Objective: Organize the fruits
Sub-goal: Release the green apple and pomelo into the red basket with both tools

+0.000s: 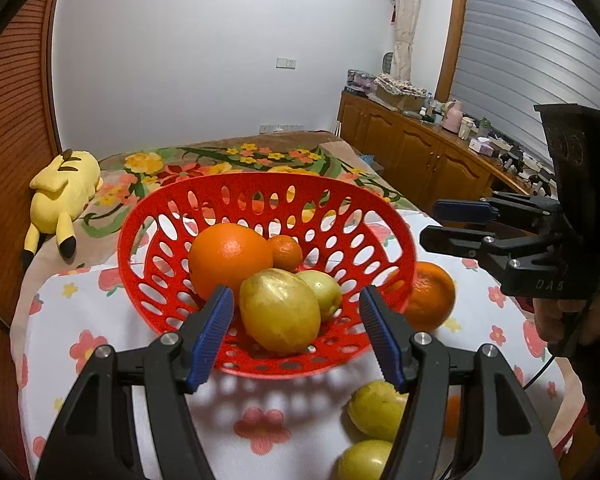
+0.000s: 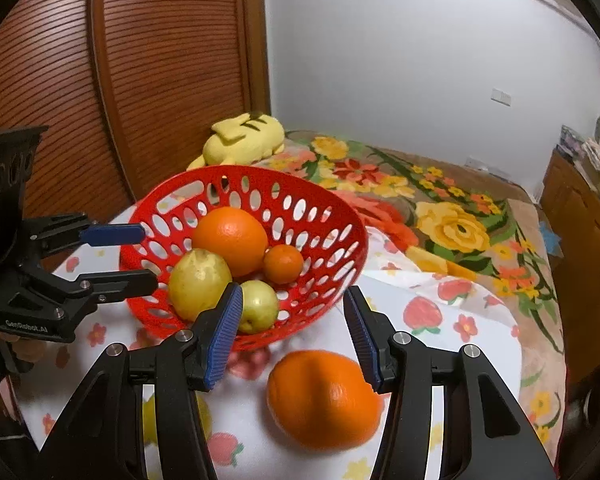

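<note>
Bedroom, white walls; worktop under a white cloth printed with red flowers [image 1: 260, 428].

Red perforated plastic basket [image 1: 140, 240]: ahead of both jaws, holding a large orange [image 1: 228, 256], a small mandarin [image 1: 286, 253] and two yellow-green pears [image 1: 278, 312].

Left gripper [image 1: 296, 332]: jaws partly open, empty.

Right gripper [image 2: 292, 332]: jaws partly open, empty; a loose orange [image 2: 320, 400] lies below and between them, not gripped.

Yellow plush toy [image 1: 60, 196]: on the bed beyond.
</note>
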Motion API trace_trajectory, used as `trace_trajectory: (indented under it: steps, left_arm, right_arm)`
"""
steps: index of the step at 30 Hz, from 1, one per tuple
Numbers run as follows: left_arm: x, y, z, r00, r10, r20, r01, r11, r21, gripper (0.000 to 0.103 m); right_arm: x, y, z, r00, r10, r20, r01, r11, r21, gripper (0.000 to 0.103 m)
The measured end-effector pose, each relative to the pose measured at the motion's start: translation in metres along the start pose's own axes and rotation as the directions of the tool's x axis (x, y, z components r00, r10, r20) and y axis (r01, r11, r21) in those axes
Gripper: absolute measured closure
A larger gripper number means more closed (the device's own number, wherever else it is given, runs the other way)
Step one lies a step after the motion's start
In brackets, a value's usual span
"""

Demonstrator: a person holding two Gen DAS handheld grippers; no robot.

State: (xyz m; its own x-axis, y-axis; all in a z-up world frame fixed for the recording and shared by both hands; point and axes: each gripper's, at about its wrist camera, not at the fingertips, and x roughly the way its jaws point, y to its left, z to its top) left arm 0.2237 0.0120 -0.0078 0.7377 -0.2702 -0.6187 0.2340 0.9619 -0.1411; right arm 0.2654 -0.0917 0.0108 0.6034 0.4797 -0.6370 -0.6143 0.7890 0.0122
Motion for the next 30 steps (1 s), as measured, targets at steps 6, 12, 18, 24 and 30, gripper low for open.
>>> trace_trajectory:
  steps: [6, 12, 18, 24, 30]
  left_arm:
    - [-0.021, -0.008, -0.009, 1.000, -0.009, 0.023, 0.009, 1.000, 0.011, 0.037]
    - [-0.040, -0.017, -0.024, 0.999, -0.012, 0.033, 0.012, 1.000, 0.016, 0.034]
    - [-0.054, -0.022, -0.040, 0.999, -0.015, 0.031, 0.015, 1.000, 0.017, 0.031]
    - [-0.064, -0.027, -0.055, 1.000, -0.010, 0.021, 0.010, 1.000, 0.017, 0.030]
    - [-0.071, -0.031, -0.070, 1.000, -0.009, 0.009, 0.009, 1.000, 0.004, 0.029]
  right_arm:
    - [-0.026, 0.006, -0.012, 0.999, -0.026, 0.024, 0.025, 0.999, 0.021, 0.049]
    - [-0.052, 0.019, -0.029, 0.998, -0.049, 0.041, 0.047, 0.998, 0.034, 0.046]
    - [-0.069, 0.028, -0.051, 0.996, -0.069, 0.050, 0.066, 0.996, 0.064, 0.044]
    - [-0.082, 0.035, -0.074, 0.995, -0.084, 0.051, 0.079, 0.992, 0.103, 0.042]
    - [-0.094, 0.036, -0.092, 0.994, -0.094, 0.058, 0.086, 0.987, 0.135, 0.041]
